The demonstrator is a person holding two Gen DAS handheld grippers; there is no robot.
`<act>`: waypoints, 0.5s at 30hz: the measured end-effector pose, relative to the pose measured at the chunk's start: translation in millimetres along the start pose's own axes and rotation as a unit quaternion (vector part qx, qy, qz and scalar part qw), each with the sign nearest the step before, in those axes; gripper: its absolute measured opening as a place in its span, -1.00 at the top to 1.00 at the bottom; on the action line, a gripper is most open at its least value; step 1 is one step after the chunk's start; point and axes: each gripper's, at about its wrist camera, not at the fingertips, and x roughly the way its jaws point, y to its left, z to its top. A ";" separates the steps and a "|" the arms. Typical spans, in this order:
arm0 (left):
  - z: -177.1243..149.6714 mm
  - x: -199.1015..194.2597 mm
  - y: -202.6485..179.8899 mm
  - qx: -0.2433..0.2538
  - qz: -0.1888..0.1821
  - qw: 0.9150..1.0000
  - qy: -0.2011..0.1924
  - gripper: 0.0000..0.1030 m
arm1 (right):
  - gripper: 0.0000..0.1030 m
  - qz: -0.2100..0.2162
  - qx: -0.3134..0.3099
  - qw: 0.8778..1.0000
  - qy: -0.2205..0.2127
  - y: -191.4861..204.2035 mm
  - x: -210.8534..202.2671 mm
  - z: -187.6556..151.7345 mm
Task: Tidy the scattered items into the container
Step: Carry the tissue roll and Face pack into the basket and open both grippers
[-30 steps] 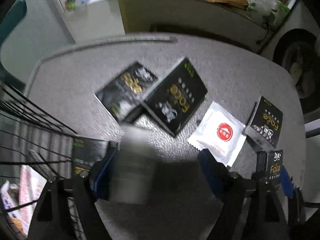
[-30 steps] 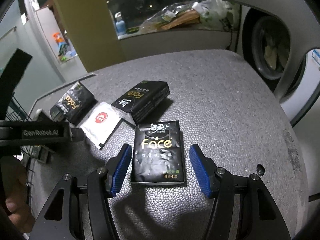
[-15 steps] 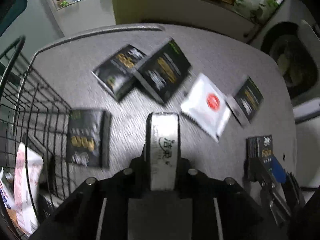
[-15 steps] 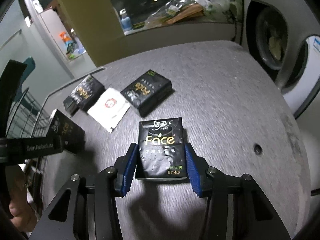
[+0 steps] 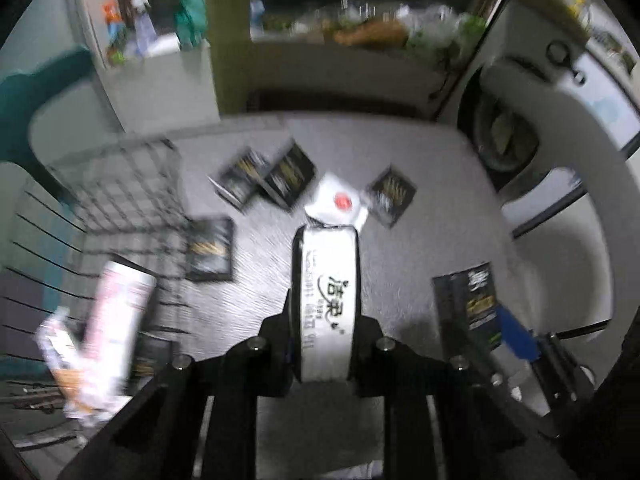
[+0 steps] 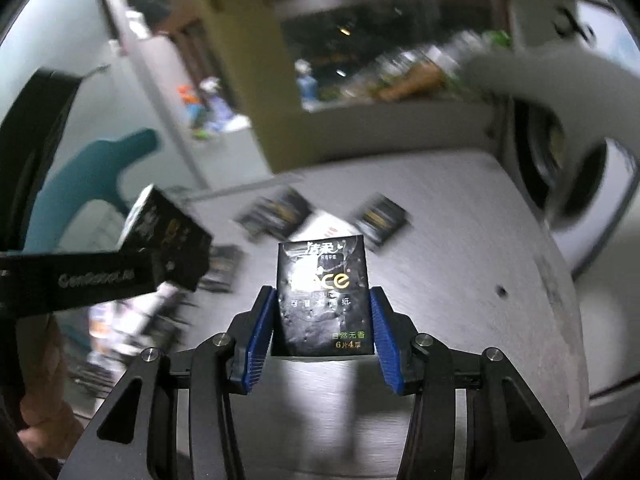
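Note:
My left gripper (image 5: 325,336) is shut on a black tissue pack (image 5: 326,300), seen edge-on with its white side up, held above the grey table (image 5: 420,240). My right gripper (image 6: 324,320) is shut on another black tissue pack (image 6: 324,296), its blue pads pressing both sides, also lifted off the table (image 6: 460,248). In the right wrist view the left gripper (image 6: 80,280) shows at the left with its pack (image 6: 168,236). Several black packs (image 5: 290,176) and a white sachet (image 5: 338,204) lie on the table. The wire basket (image 5: 120,184) stands at the left.
A pink-and-white package (image 5: 108,332) lies in the basket. One black pack (image 5: 210,248) lies beside the basket wall. A washing machine (image 5: 504,140) stands past the table's right edge, and a teal chair (image 6: 92,184) behind the basket. A hand (image 6: 44,412) shows at the lower left.
The left gripper shut on a pack and the right gripper closed on its pack. Both rose with their packs, so the table looks farther away now.

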 end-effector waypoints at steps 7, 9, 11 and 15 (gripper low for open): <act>-12.7 -54.0 104.8 -0.043 0.054 0.997 -0.021 0.60 | 0.08 0.094 -0.095 0.991 0.007 127.1 -9.3 3.1; -24.3 -52.2 134.7 -0.061 0.069 0.996 -0.010 0.60 | 0.08 0.111 -0.115 0.987 0.020 157.3 -1.8 -4.1; -35.6 -49.1 158.1 -0.073 0.078 0.994 -0.001 0.60 | 0.08 0.121 -0.130 0.984 0.032 180.8 6.2 -12.9; -51.6 -39.1 183.8 -0.082 0.079 0.993 0.015 0.60 | 0.08 0.119 -0.152 0.979 0.061 207.7 24.7 -31.0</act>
